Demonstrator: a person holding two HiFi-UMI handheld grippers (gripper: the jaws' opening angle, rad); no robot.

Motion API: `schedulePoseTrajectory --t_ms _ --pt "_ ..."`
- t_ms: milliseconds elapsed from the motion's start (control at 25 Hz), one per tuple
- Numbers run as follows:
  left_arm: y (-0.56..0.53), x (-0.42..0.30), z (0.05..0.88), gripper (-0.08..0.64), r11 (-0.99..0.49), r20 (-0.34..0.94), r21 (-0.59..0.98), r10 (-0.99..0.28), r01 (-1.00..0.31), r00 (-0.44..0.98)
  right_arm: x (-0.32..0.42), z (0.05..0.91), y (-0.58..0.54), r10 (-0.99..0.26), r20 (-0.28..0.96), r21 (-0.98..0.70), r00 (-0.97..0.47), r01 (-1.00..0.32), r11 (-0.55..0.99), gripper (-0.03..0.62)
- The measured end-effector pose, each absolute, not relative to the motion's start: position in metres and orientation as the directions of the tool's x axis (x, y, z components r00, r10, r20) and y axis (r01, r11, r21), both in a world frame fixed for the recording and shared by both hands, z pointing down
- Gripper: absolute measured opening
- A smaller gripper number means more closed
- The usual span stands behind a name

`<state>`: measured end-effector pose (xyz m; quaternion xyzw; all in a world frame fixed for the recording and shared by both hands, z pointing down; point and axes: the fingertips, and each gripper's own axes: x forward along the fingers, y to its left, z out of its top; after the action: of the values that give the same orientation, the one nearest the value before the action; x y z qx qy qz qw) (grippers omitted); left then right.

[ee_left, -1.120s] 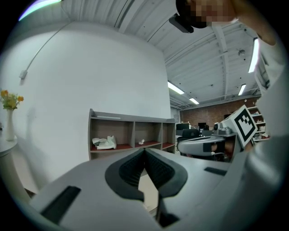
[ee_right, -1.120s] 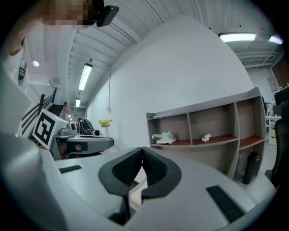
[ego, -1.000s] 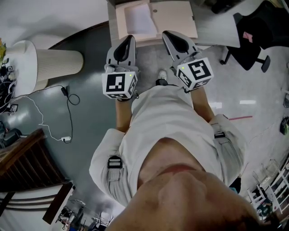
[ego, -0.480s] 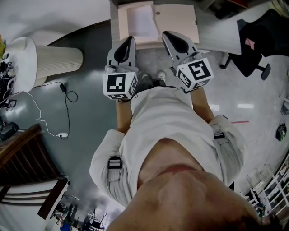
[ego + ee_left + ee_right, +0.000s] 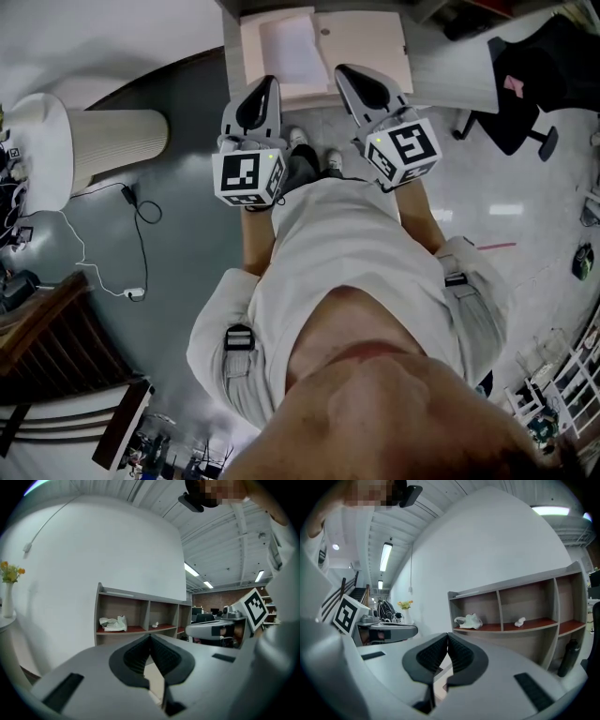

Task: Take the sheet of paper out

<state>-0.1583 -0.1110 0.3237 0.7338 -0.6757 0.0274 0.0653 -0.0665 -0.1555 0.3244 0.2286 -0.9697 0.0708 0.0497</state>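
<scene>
An open beige folder lies on the grey table at the top of the head view. A white sheet of paper rests on the folder's left half. My left gripper hovers at the table's near edge, just short of the sheet, with its jaws shut and nothing between them. My right gripper is beside it, over the folder's near edge, also shut and holding nothing. Both point nearly level toward the wall.
A wooden shelf unit stands against the white wall behind the table, with crumpled white things on it. A white round pedestal and a floor cable are to the left. A black office chair is at the right.
The person has stepped forward, carrying both grippers a little toward the table. Both grippers' jaws stay shut.
</scene>
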Motion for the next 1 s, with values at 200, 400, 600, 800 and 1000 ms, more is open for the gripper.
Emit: schedulePoseTrajectory --t_ms 200,400,600,800,1000 --pt "-0.132 -0.182 0.322 0.011 -0.107 0.12 0.058 -0.986 -0.993 0.114 -0.087 0.319 -0.174 -0.463 0.123 -0.099 -0.878 -0.475 0.874 0.02" --pt "-0.152 -0.2 0.322 0.011 -0.145 0.119 0.063 -0.981 -0.987 0.151 -0.104 0.321 -0.189 -0.492 0.135 -0.096 -0.86 -0.506 0.857 0.02" --pt "-0.17 -0.213 0.327 0.011 -0.183 0.118 0.058 -0.975 -0.981 0.189 -0.116 0.33 -0.206 -0.518 0.158 -0.1 -0.84 -0.536 0.838 0.02" --pt "-0.187 -0.224 0.337 0.011 -0.227 0.129 0.057 -0.964 -0.972 0.233 -0.126 0.338 -0.221 -0.555 0.179 -0.105 -0.812 -0.577 0.81 0.02" --pt "-0.201 -0.229 0.351 0.011 -0.279 0.138 0.074 -0.948 -0.957 0.287 -0.129 0.35 -0.23 -0.594 0.201 -0.11 -0.779 -0.621 0.776 0.02"
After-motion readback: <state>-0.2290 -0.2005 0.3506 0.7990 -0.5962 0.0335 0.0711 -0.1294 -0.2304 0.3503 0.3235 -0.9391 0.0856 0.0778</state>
